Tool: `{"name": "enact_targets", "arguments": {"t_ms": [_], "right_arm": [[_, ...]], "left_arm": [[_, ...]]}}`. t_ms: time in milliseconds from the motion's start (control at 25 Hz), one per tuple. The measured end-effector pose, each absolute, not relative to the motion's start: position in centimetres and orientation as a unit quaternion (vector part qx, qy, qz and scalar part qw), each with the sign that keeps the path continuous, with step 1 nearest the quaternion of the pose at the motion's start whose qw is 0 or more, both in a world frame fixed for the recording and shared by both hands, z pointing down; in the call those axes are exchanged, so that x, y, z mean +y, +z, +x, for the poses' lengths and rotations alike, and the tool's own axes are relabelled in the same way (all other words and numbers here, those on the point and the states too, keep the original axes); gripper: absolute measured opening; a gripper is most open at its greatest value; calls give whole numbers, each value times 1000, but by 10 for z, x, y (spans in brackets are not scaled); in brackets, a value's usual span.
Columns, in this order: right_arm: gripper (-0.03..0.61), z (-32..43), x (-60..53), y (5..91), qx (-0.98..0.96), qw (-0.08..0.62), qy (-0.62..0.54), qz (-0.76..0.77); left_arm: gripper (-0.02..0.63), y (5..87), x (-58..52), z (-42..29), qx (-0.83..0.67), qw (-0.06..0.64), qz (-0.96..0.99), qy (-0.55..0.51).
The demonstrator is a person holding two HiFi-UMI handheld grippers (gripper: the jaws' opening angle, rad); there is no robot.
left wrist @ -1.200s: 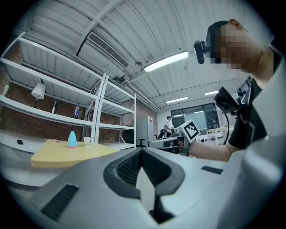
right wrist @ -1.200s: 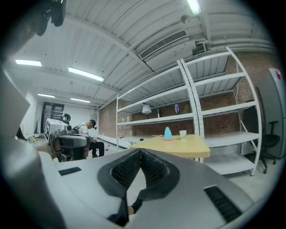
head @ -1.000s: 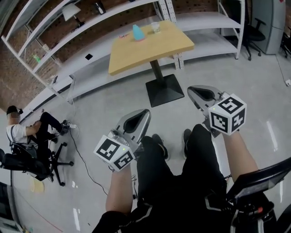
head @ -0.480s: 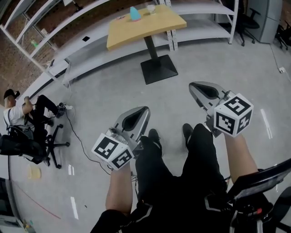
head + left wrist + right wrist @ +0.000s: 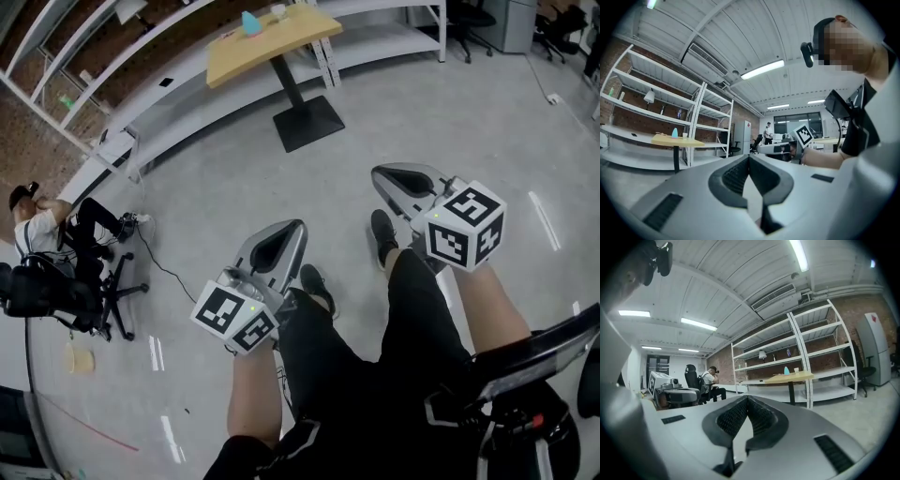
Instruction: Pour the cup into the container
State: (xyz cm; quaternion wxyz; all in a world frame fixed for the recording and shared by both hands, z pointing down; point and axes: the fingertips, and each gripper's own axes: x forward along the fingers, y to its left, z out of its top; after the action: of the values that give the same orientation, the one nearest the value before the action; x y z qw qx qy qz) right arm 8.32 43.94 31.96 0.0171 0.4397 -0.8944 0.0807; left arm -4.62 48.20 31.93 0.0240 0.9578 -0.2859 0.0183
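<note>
A pale blue container [image 5: 251,23] and a small clear cup [image 5: 278,11] stand on a wooden table [image 5: 281,37] far off at the top of the head view. The left gripper view shows the container [image 5: 674,133] and cup [image 5: 685,135] small and distant. So does the right gripper view, with the container [image 5: 786,371] beside the cup [image 5: 796,370]. My left gripper [image 5: 296,228] and right gripper [image 5: 378,172] are held level above my legs, well short of the table. Both are shut with nothing between the jaws, as the left gripper [image 5: 750,157] and right gripper [image 5: 747,398] show in their own views.
White shelving [image 5: 169,75] runs along a brick wall behind the table. The table's black base [image 5: 307,122] stands on the grey floor. A person [image 5: 37,253] sits on an office chair at the left, with a cable [image 5: 173,277] trailing nearby. Office chairs [image 5: 469,19] stand at top right.
The table with the container and cup has slid up and left in the head view and looks smaller and farther. Both grippers stay shut and side by side.
</note>
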Motion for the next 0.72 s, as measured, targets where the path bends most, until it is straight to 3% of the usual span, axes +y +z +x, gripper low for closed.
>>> {"name": "enact_targets", "arguments": {"t_ms": [360, 720], "right_arm": [[0, 76, 539, 298, -894, 11, 62, 444], [0, 82, 581, 293, -886, 2, 58, 460]], "left_arm": [[0, 305, 581, -55, -283, 12, 959, 20], [0, 301, 613, -65, -304, 12, 952, 3]]}}
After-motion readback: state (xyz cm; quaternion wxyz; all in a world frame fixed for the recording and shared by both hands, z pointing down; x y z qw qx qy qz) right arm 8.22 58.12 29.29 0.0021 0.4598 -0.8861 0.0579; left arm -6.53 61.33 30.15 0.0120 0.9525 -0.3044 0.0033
